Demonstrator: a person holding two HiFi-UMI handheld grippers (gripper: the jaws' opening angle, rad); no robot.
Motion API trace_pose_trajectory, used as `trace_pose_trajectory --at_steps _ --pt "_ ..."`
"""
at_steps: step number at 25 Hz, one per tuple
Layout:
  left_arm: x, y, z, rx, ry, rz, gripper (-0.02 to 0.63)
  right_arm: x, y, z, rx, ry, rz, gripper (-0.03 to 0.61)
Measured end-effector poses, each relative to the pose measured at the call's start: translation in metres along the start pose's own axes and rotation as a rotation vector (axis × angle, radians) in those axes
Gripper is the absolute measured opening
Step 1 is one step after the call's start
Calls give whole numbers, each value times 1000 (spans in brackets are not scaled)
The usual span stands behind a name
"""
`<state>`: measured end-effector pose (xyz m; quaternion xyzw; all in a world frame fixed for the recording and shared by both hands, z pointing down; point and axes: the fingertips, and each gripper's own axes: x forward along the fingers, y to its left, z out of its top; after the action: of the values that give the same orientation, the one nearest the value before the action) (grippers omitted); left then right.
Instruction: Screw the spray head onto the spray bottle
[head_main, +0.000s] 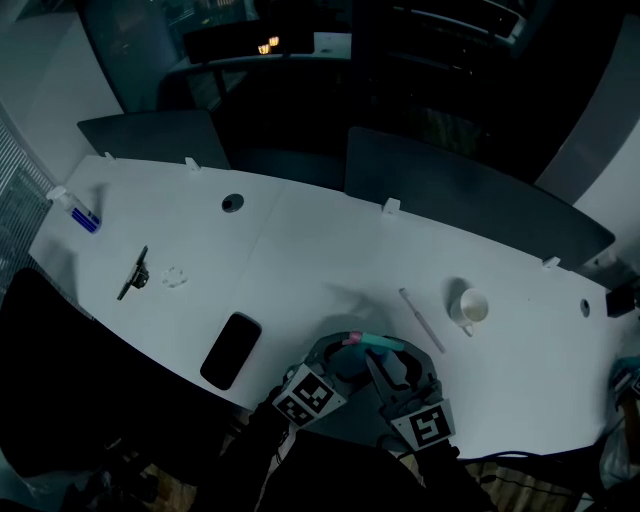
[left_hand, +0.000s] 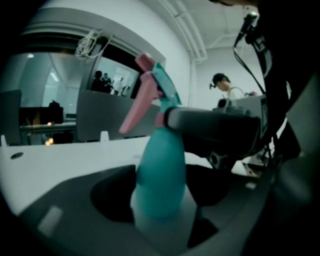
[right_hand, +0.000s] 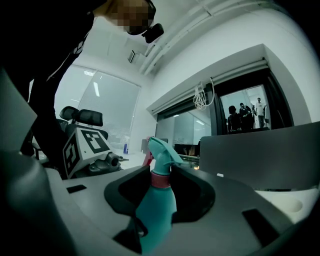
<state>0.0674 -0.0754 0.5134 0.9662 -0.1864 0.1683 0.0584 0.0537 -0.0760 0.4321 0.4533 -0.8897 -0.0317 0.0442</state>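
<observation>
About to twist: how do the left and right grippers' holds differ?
The left gripper clamps the spray bottle low, on its wide teal body; the right gripper closes high, round the spray head at its pink collar. So the left jaws stand wider than the right. Both hold one assembly.

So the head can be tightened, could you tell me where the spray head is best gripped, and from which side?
Probably at the round pink collar under the spray head, jaws level from the side opposite the trigger: the collar is even all round, while the trigger juts out.
</observation>
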Motion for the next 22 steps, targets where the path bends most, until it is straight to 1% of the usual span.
trace_pose_trajectory --at_steps 1,2,3,5,8,9,10,11,12,13,15,16,17,18,19,20,21,22 --pt "1 -2 0 20 9 -7 319 -1 0 0 0 -2 -1 135" --pt "1 -3 1 24 8 8 318 -1 0 0 -7 -4 -1 135" --pt "0 -3 1 12 1 44 316 -1 1 1 -17 -6 -1 135" --pt "-3 -2 2 -33 -19 169 314 -1 2 1 -22 -12 -7 135" --pt "-4 0 1 -99 -41 394 314 -1 2 1 -10 -9 -23 135" --pt "-3 -1 0 -115 -44 445 314 -2 1 1 -4 -6 -27 135" --pt "-3 -1 0 -123 -48 466 314 -3 1 0 3 -3 -29 135" --pt "-4 -2 0 -125 -56 452 316 -3 1 0 8 -2 -27 135" --pt "-5 -1 1 -123 -66 409 319 -3 2 0 5 -2 -18 135" --pt "-6 0 0 -119 -70 347 325 -3 3 0 -1 -1 -6 135" --pt "-6 0 -4 -87 -46 194 365 -1 6 1 -8 2 17 135" --pt "-4 0 -7 -63 -24 120 365 -1 6 1 -13 2 24 135" --pt "-3 -1 -9 -42 -6 62 364 -1 5 1 -21 1 26 135" --pt "-2 -3 -10 -30 4 31 328 -1 5 1 -30 1 24 135" --pt "-2 -4 -10 -26 4 31 324 -1 5 1 -31 1 17 135" --pt "-2 -5 -9 -31 -2 59 322 -1 5 1 -28 -1 9 135" --pt "-3 -5 -8 -46 -13 112 322 -2 5 2 -25 -4 4 135" --pt "-4 -4 -8 -66 -27 182 321 -2 6 2 -26 -7 0 135"
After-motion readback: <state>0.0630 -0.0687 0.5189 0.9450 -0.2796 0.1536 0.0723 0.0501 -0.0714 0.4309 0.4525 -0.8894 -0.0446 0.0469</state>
